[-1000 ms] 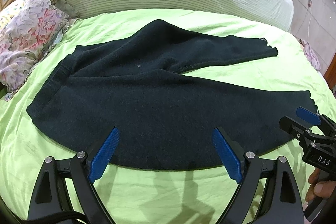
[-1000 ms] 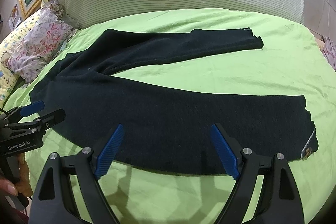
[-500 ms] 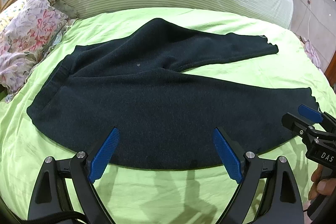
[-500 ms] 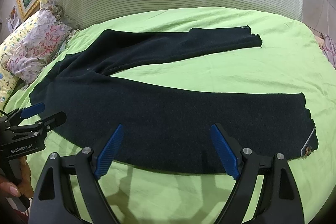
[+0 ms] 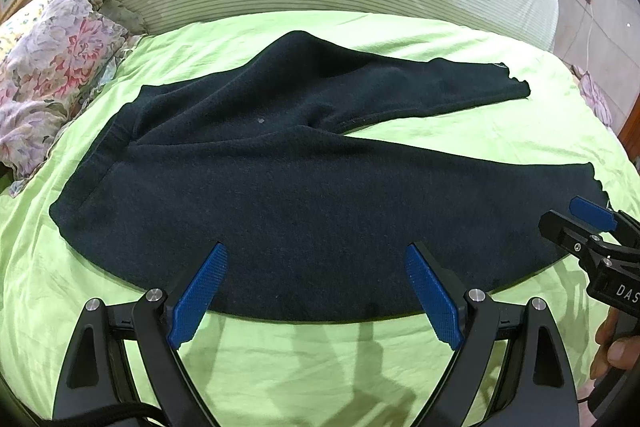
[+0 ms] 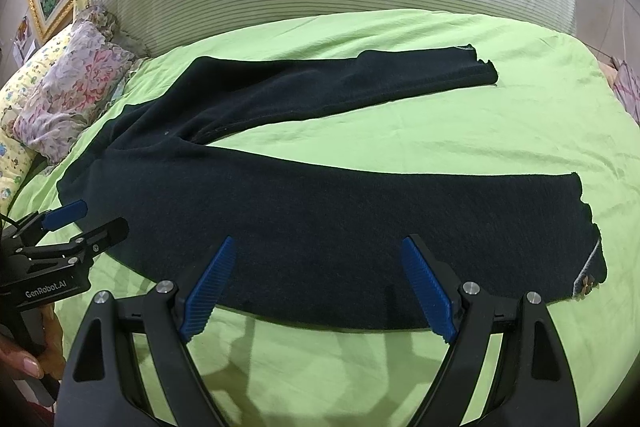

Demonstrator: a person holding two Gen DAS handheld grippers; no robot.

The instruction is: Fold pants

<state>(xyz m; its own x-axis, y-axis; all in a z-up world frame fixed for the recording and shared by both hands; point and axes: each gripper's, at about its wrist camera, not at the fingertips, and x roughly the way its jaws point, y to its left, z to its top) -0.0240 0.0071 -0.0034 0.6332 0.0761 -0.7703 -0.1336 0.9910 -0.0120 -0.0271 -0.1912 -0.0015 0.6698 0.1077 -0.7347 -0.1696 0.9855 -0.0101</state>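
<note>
Green bedsheet [image 5: 320, 367] carries the dark pants [image 5: 300, 195] spread flat, legs splayed rightward, ready for folding. Left gripper [image 5: 316, 291] and right gripper [image 6: 320, 287] hover at the near edge, jaws wide apart, holding nothing.

The right gripper [image 5: 588, 227], seen from the left wrist view, sits slightly lower and nearer the frame's right edge than a second ago; more of the near trouser hem of the pants [image 5: 304, 187] is exposed; in the right wrist view the left gripper [image 6: 86, 221] stands marginally higher against the waistband end.
</note>
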